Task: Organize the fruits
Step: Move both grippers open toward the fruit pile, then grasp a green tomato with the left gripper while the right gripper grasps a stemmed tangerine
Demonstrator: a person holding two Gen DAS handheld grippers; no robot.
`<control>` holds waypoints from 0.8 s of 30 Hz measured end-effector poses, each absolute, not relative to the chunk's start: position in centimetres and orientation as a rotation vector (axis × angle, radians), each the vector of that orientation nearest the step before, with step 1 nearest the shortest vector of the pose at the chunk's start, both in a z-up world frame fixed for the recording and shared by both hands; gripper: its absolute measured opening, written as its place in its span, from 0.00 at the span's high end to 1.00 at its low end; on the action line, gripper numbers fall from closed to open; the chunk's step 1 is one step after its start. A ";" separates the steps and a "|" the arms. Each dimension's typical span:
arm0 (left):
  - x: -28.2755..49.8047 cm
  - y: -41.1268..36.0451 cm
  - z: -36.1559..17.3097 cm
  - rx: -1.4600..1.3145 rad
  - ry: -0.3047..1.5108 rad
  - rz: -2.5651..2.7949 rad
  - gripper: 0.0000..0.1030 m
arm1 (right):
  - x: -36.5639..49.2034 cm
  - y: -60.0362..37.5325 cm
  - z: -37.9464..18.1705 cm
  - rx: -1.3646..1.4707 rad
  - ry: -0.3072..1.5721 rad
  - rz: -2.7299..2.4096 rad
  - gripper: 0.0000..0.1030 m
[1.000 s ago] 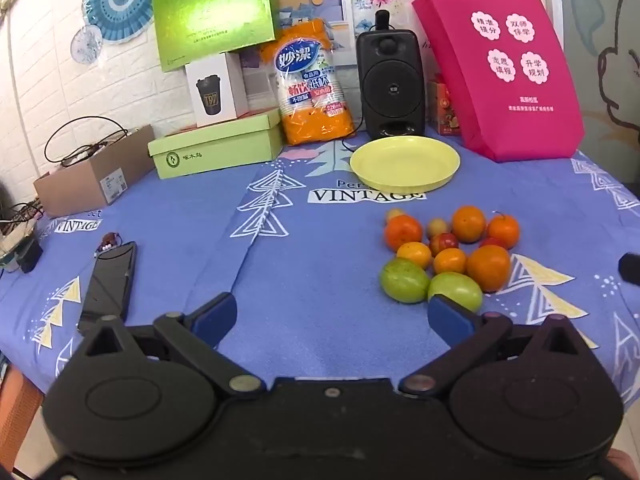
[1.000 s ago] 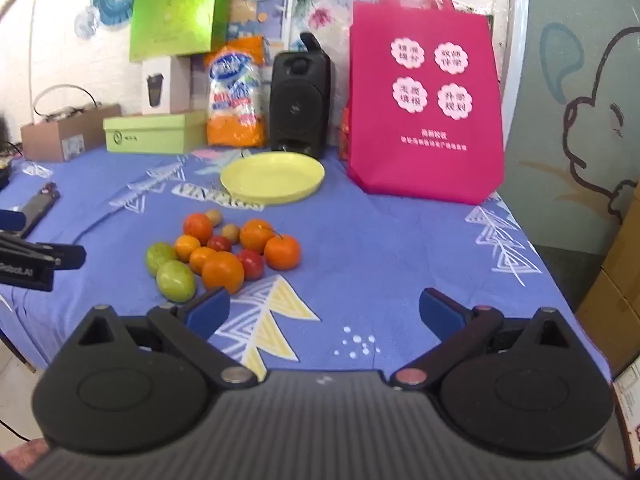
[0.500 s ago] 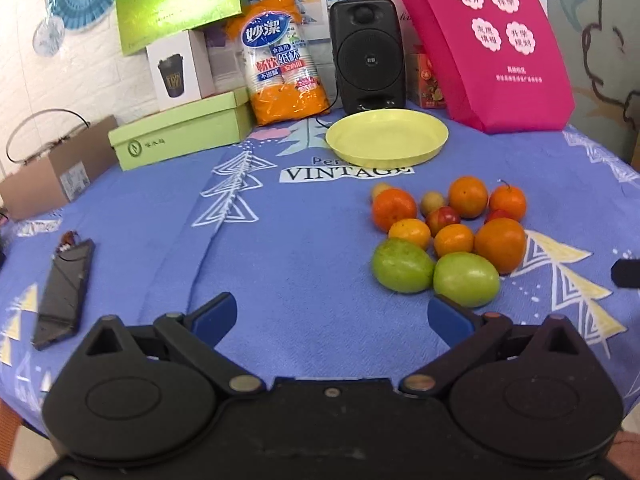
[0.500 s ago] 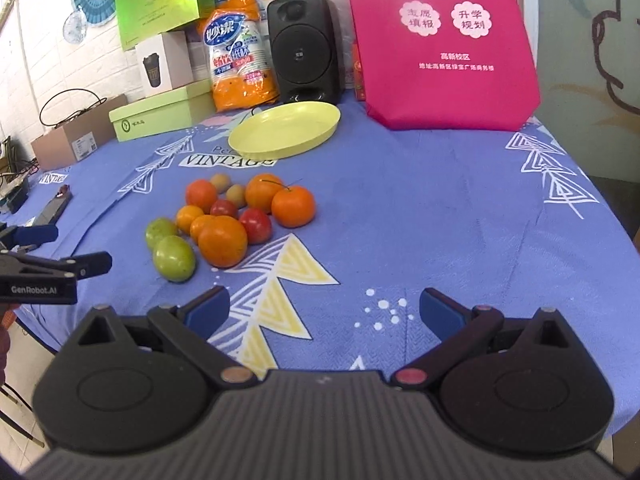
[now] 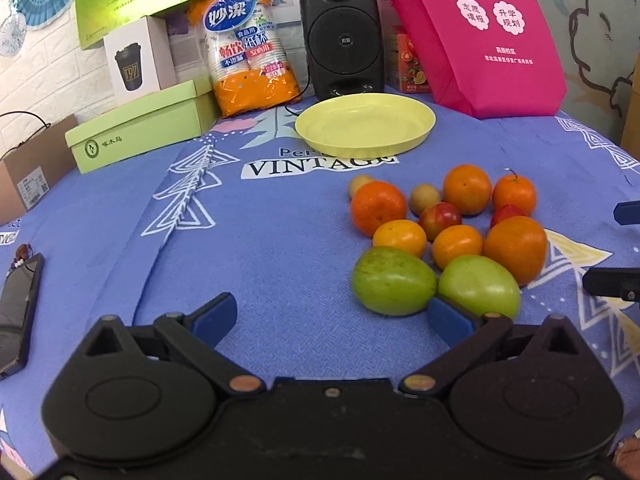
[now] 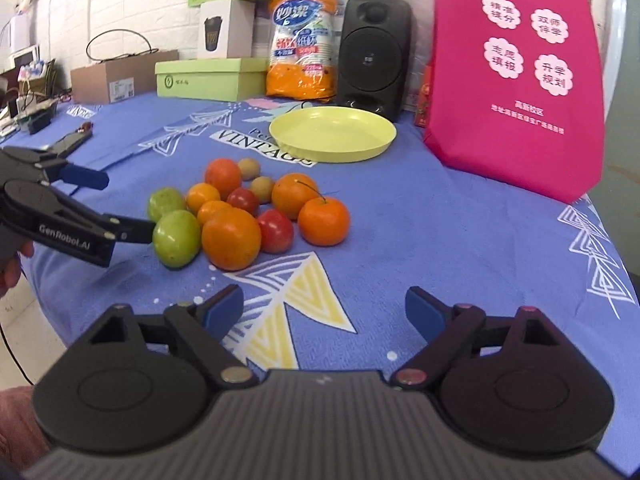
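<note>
A cluster of fruit lies on the blue tablecloth: two green fruits [image 5: 394, 280] [image 5: 478, 286], several oranges such as the big one [image 5: 516, 248], red ones [image 5: 440, 220] and small tan ones. An empty yellow plate [image 5: 364, 124] sits behind them. My left gripper [image 5: 332, 316] is open and empty, its right fingertip [image 5: 450, 318] just in front of the green fruits. My right gripper [image 6: 324, 312] is open and empty, in front of the cluster [image 6: 230, 236]; the plate [image 6: 332, 134] lies beyond. The left gripper [image 6: 116, 204] shows there beside a green fruit [image 6: 176, 236].
At the back stand a black speaker [image 5: 342, 36], a pink bag [image 5: 480, 32], an orange pack of paper cups [image 5: 248, 48], green boxes [image 5: 140, 128] and a cardboard box [image 5: 28, 172]. A black phone [image 5: 18, 308] lies at the left edge.
Both grippers have moved forward toward the fruit cluster, which looks larger now. The left gripper's right finger has come up next to the green fruits. Both stay open.
</note>
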State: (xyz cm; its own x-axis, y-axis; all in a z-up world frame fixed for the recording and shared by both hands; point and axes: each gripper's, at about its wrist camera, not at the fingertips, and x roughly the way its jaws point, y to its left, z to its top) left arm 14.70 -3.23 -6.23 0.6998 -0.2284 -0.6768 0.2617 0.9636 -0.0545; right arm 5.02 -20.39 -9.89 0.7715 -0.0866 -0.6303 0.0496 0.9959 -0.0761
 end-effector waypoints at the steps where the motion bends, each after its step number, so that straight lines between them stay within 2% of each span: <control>1: 15.3 -3.3 -6.5 0.036 0.758 -0.275 0.00 | 5.3 -20.4 -10.1 -0.058 0.688 -0.070 0.14; 4: 16.6 -3.4 -7.3 -0.006 0.785 -0.297 0.04 | 6.0 -20.6 -10.5 -0.066 0.694 -0.063 0.14; 8: 18.1 -3.6 -8.0 -0.031 0.782 -0.334 0.23 | 7.3 -21.2 -10.7 -0.079 0.695 -0.067 0.14; 10: 18.9 -3.9 -7.9 -0.028 0.773 -0.340 0.28 | 8.0 -21.4 -10.7 -0.093 0.697 -0.069 0.14; 13: 19.7 -4.3 -8.0 -0.024 0.764 -0.368 0.48 | 9.2 -21.7 -10.9 -0.119 0.703 -0.072 0.15; 14: 19.7 -4.4 -8.1 -0.026 0.758 -0.384 0.61 | 9.5 -21.7 -11.0 -0.124 0.706 -0.069 0.15; 15: 19.6 -4.3 -8.2 -0.031 0.756 -0.390 0.62 | 9.9 -21.8 -11.0 -0.128 0.707 -0.064 0.17; 17: 19.7 -4.6 -8.0 -0.034 0.756 -0.394 0.62 | 10.5 -21.8 -11.1 -0.137 0.716 -0.049 0.27; 21: 19.4 -4.2 -8.4 -0.033 0.764 -0.385 0.62 | 11.5 -21.6 -11.3 -0.149 0.719 -0.031 0.29; 24: 18.6 -3.7 -9.1 -0.023 0.773 -0.362 0.62 | 12.2 -21.6 -11.4 -0.156 0.720 -0.024 0.35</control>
